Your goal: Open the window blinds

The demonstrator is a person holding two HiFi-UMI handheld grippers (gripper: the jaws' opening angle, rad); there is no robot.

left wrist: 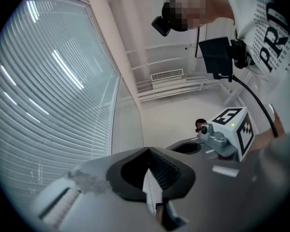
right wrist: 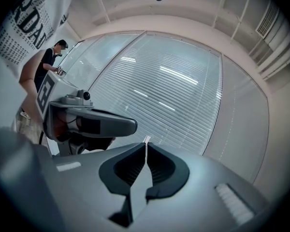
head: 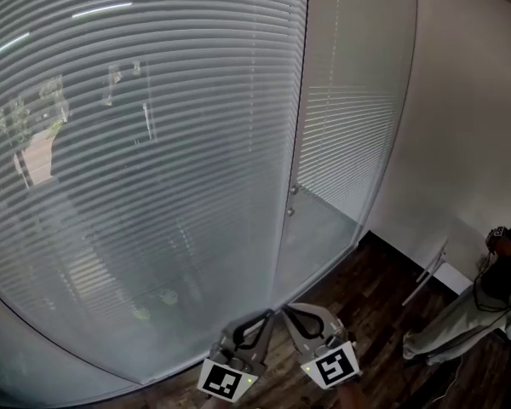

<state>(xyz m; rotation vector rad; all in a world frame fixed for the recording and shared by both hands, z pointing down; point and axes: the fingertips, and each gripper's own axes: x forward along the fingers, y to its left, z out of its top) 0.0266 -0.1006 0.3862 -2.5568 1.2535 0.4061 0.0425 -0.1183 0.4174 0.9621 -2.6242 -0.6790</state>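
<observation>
The window blinds (head: 145,160) hang with their slats closed behind a large glass pane, and a narrower blind panel (head: 351,100) hangs to its right. Two small knobs (head: 294,189) sit on the frame between the panes. At the bottom of the head view my left gripper (head: 267,316) and right gripper (head: 288,310) are side by side, pointing at the glass and short of it. Both are shut with nothing between their jaws. The left gripper view shows its gripper (left wrist: 147,150) closed beside the blinds (left wrist: 48,86). The right gripper view shows its gripper (right wrist: 146,142) closed before the blinds (right wrist: 179,91).
A white wall (head: 468,135) meets the glass at the right. Below lies a dark wood floor (head: 370,309), with a white rod (head: 427,273) leaning by the wall. A person (head: 494,301) stands at the far right.
</observation>
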